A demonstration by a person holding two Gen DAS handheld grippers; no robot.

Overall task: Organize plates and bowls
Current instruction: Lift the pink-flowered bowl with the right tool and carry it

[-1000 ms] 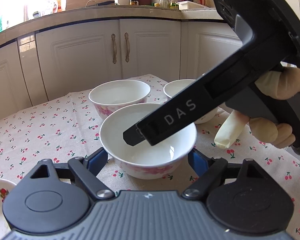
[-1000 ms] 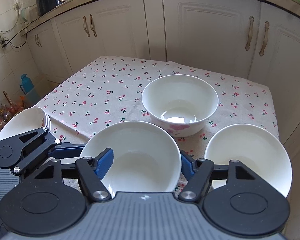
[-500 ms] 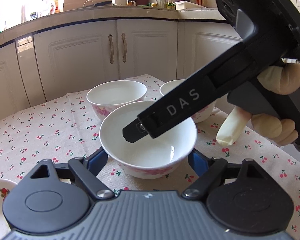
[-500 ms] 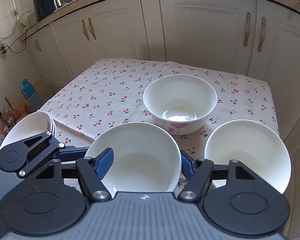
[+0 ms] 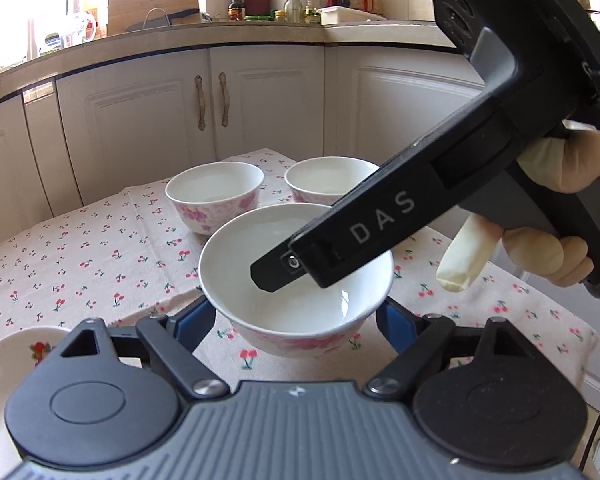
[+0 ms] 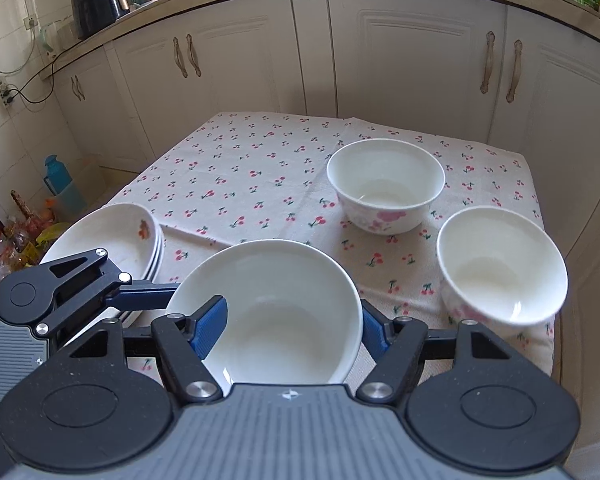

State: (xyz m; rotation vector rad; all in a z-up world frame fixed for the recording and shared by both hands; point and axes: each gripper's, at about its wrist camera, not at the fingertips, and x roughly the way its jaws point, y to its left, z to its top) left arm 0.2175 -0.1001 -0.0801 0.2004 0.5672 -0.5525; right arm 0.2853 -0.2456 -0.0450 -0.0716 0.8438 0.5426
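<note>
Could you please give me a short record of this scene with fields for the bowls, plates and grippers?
held bowl: white, pink flowers, between the left gripper's fingers
left gripper: fingers against the bowl's outer sides
right gripper: one finger inside that bowl, one outside; grip unclear
far bowl: on the cherry tablecloth
right bowl: near the tablecloth's right edge
plates: stacked at its left edge

- Round glazed white ceramic bowl (image 5: 296, 280): plain white inside, pink flower print on its outer wall.
- Two more white ceramic bowls (image 6: 386, 184) (image 6: 500, 272): same pink floral print outside.
- Stacked white shallow plates (image 6: 112, 240): a small red-and-green motif inside.
- Cream cloth over the surface (image 6: 240, 168): scattered red cherries with green stems.
- Black plastic left gripper (image 5: 296, 316) and right gripper (image 6: 292, 324): blue ribbed pads, grey body.
- Cream cabinet doors (image 6: 412, 52): bronze handles.
</note>
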